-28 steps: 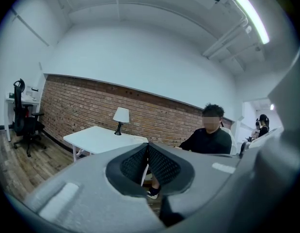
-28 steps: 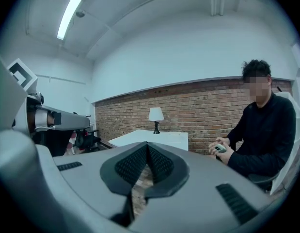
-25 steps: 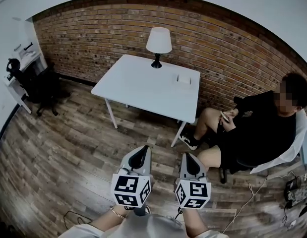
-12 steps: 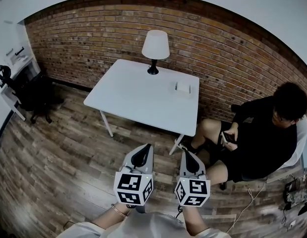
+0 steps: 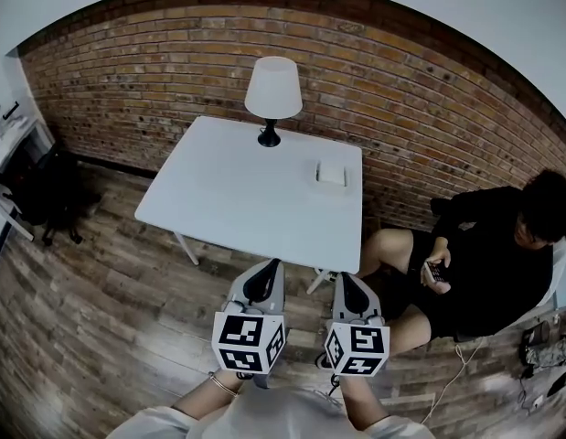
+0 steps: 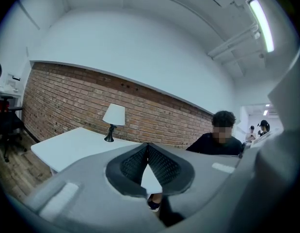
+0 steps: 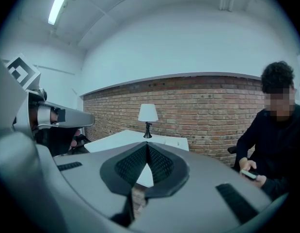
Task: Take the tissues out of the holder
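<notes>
The left gripper (image 5: pixel 272 268) and right gripper (image 5: pixel 342 280) have their jaws closed, empty. A white square tissue holder (image 5: pixel 331 173) sits near the white tabletop's (image 5: pixel 237 199) far right corner.

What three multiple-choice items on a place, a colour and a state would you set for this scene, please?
1. Where is the tissue holder? A on the floor; B on the white table, right of the lamp; C in a gripper.
2. What colour is the lamp's shade? A white; B red; C green.
3. How are the left gripper's jaws? A wide apart; B shut, empty; C shut on a tissue.
Answers: B, it sits on the tabletop; A, the shade is white; B, the jaws meet with nothing between.
</notes>
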`<state>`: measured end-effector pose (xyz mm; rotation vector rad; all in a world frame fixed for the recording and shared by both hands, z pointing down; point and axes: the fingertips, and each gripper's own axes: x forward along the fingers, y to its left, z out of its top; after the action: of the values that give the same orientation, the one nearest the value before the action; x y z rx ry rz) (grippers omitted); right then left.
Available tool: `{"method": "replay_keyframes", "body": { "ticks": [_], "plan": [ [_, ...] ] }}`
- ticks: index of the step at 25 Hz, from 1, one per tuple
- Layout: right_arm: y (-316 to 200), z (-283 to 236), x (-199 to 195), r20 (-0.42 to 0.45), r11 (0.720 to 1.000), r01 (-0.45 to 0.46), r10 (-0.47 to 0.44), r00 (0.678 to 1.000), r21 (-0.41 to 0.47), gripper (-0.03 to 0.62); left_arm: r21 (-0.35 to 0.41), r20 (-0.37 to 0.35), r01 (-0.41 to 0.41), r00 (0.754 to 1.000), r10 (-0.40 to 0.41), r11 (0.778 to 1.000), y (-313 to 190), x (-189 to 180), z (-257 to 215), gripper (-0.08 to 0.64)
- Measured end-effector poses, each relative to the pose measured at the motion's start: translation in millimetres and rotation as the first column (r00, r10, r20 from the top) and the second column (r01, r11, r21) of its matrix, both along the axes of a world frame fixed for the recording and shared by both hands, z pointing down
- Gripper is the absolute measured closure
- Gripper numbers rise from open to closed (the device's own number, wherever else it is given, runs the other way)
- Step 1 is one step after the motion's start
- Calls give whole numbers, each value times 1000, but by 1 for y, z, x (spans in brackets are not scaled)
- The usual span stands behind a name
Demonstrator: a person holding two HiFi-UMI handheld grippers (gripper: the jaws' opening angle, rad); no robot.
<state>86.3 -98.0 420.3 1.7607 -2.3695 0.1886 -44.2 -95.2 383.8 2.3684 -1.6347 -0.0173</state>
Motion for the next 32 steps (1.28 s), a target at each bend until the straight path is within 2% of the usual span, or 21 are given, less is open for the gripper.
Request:
{"method": "replay_keyframes", "body": {
  "ticks": [18, 26, 32],
  "plan": [
    [-144, 4, -3, 18, 998, -66, 66, 998, -15, 591, -24, 41, -80, 996, 81, 996, -148, 3, 7, 551],
    [-180, 4, -2, 32, 996, -89, 89, 995, -19, 591, -27, 39, -90, 995, 91, 996, -194, 6, 7, 551],
    [-197, 15, 3, 35, 995, -78, 80, 996, -61, 591, -38, 40, -73, 996, 74, 997, -214, 10, 13, 551]
  ]
}}
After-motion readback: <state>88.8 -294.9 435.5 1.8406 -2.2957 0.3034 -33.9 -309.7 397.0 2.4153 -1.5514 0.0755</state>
